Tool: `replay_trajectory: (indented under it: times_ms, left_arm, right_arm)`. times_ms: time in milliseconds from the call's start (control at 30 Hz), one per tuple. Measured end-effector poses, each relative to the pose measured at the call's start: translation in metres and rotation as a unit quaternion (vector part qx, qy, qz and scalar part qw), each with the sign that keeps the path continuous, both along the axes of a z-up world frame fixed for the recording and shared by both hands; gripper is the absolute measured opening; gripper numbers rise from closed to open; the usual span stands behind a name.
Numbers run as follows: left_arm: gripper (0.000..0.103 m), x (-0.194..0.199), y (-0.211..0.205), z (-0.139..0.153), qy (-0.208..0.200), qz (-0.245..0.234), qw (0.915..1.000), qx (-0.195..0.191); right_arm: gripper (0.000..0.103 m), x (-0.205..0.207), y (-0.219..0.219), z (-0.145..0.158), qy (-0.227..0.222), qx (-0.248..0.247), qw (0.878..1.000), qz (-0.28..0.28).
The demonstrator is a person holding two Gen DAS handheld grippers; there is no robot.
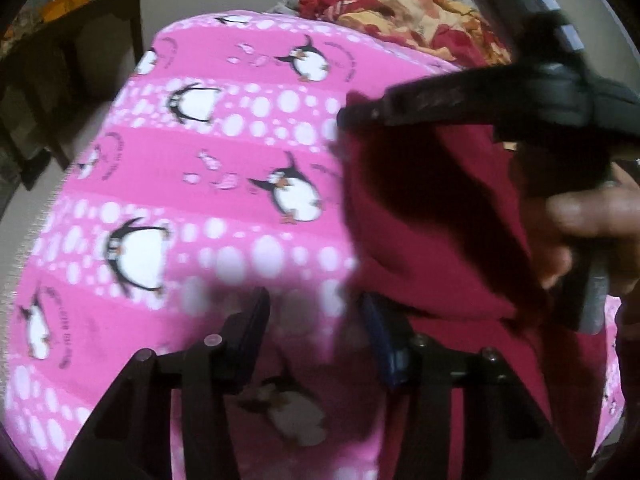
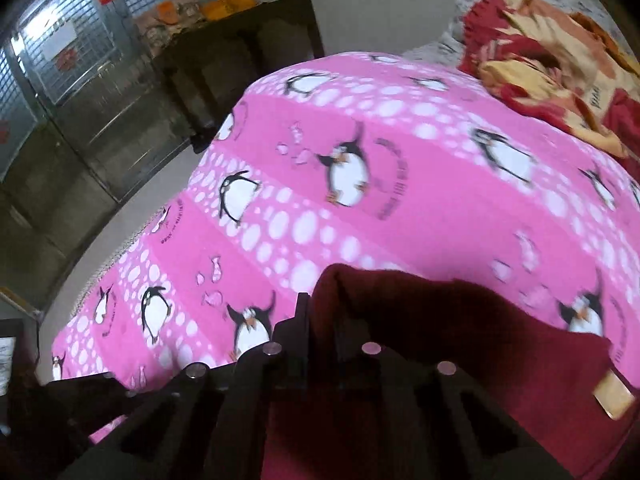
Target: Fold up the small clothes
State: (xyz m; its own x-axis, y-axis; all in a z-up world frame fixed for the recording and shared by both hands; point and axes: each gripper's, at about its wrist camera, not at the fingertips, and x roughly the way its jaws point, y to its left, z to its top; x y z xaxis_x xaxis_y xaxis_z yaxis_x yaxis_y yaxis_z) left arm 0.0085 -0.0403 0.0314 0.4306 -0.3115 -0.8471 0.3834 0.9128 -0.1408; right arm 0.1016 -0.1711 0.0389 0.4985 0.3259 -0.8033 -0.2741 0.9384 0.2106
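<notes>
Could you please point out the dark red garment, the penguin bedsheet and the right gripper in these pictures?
dark red garment (image 2: 460, 320): right wrist view, on its raised fold.
penguin bedsheet (image 1: 240, 152): left wrist view, on a bare pink stripe.
right gripper (image 1: 348, 116): left wrist view, at its closed fingertips pinching the garment's edge.

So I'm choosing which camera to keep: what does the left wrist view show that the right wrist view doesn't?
Only the left wrist view: the right claw seen from outside, shut on the dark red garment, the hand on its handle, and the left claw with jaws apart at the garment's edge.

Only the right wrist view: a metal grille door and a tan tag on the garment.

Both: the pink penguin blanket, the red and yellow bedding, a dark cabinet.
</notes>
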Motion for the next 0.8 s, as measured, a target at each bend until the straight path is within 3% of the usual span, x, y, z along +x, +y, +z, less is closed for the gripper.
replay_trajectory:
  times_ms: [133,200,267,333,467,600,700,800]
  left_arm:
    - [0.048,0.003,0.015,0.001,0.005,0.027,0.9996,0.002]
    - [0.048,0.005,0.019,0.005,0.006,0.038,0.9992,-0.007]
    - [0.052,0.007,0.018,0.014,-0.003,0.042,0.9990,-0.017]
    - [0.064,0.004,0.010,0.022,-0.018,0.039,0.9989,-0.020]
    - [0.072,0.003,-0.014,0.029,-0.038,0.023,0.9989,-0.012]
    - [0.073,0.006,-0.039,0.017,-0.031,0.012,0.9994,0.013]
    - [0.073,0.004,-0.047,0.003,-0.024,0.008,0.9989,0.039]
    - [0.073,0.002,-0.051,-0.008,-0.019,0.011,0.9980,0.059]
  right_arm:
    - [0.014,0.003,-0.001,-0.017,0.026,0.002,0.999,-0.026]
    - [0.031,-0.007,-0.010,-0.006,0.032,0.031,0.998,-0.033]
    - [0.063,-0.025,-0.021,0.011,0.024,0.025,0.999,-0.042]
    - [0.072,-0.056,-0.041,0.031,0.018,-0.009,0.998,-0.063]
    - [0.076,-0.117,-0.104,0.049,0.030,-0.046,0.993,-0.106]
    - [0.076,-0.175,-0.192,0.048,0.052,-0.099,0.971,-0.211]
    - [0.076,-0.201,-0.241,0.024,0.085,-0.142,0.946,-0.277]
    - [0.074,-0.213,-0.267,-0.004,0.103,-0.139,0.940,-0.295]
